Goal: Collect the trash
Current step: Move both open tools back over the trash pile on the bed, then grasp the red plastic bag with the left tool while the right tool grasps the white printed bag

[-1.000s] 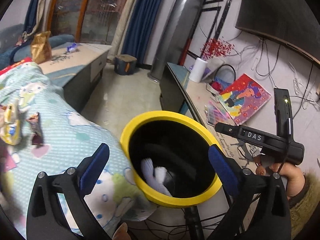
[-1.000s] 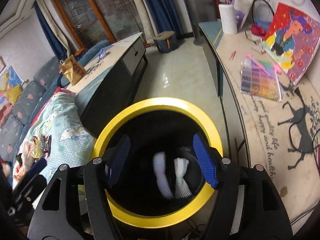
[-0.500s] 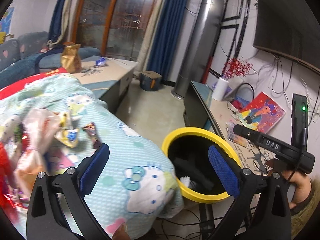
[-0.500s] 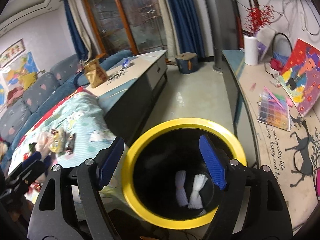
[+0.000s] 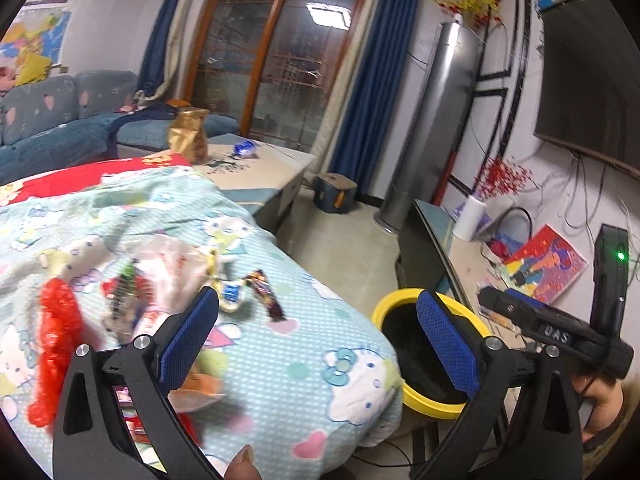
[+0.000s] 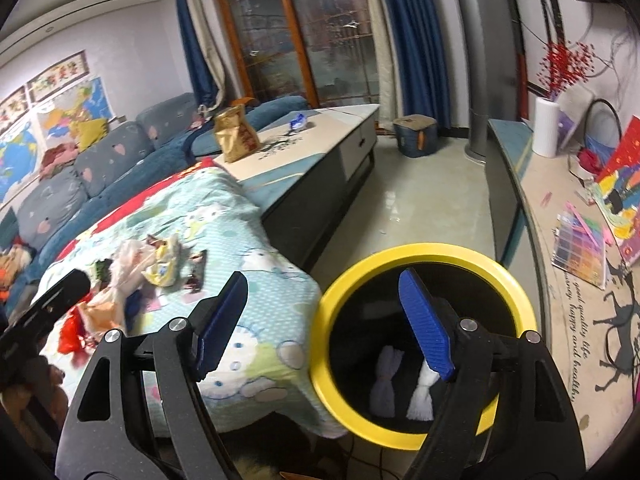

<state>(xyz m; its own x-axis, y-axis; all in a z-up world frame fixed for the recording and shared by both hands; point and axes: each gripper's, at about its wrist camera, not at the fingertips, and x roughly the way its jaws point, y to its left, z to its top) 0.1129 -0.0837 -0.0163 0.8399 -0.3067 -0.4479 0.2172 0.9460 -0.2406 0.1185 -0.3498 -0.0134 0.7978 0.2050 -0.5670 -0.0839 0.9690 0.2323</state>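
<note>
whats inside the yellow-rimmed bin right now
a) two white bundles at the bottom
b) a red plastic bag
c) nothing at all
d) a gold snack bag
a: the right wrist view looks down into the yellow-rimmed bin, where two white bundles lie side by side on its dark bottom; the wrappers are on the blanket outside it.

A heap of crumpled wrappers (image 5: 160,280) lies at left of the frame on the cartoon-print blanket (image 5: 280,352). The yellow-rimmed black bin (image 6: 424,340) stands upright at lower right, two white wads (image 6: 404,384) inside.
</note>
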